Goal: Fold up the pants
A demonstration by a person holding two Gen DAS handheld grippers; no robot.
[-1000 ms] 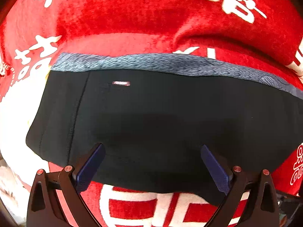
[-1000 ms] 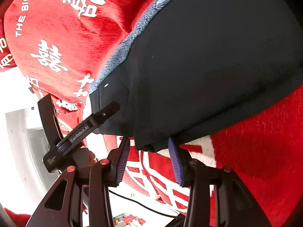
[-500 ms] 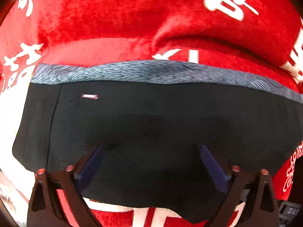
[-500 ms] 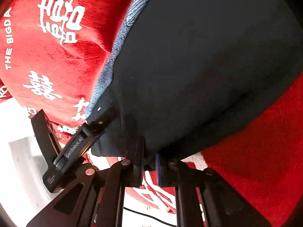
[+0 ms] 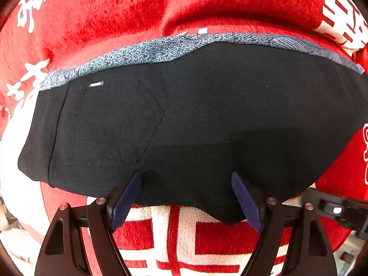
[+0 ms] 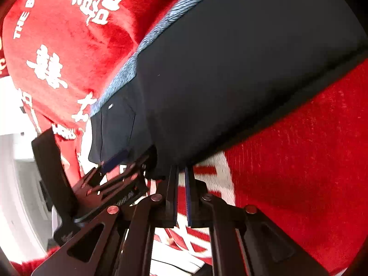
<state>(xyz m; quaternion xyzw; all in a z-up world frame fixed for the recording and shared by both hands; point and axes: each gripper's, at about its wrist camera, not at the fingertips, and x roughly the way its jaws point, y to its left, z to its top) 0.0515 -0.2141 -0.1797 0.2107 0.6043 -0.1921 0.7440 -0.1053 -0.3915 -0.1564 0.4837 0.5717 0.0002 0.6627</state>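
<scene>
A second ago the right gripper [image 6: 181,172] stood open around the near edge of the black pants [image 6: 241,69]; now its jaws are pinched together on that edge, the cloth bunched just above the pads. The left gripper [image 5: 186,184] has narrowed a little — its pads were wider apart before. In the left wrist view a stitched pocket [image 5: 110,124] has come into sight on the pants, and the small label [image 5: 96,84] sits lower and further right. The left gripper has also moved in close beside the right one — near, not touching.
</scene>
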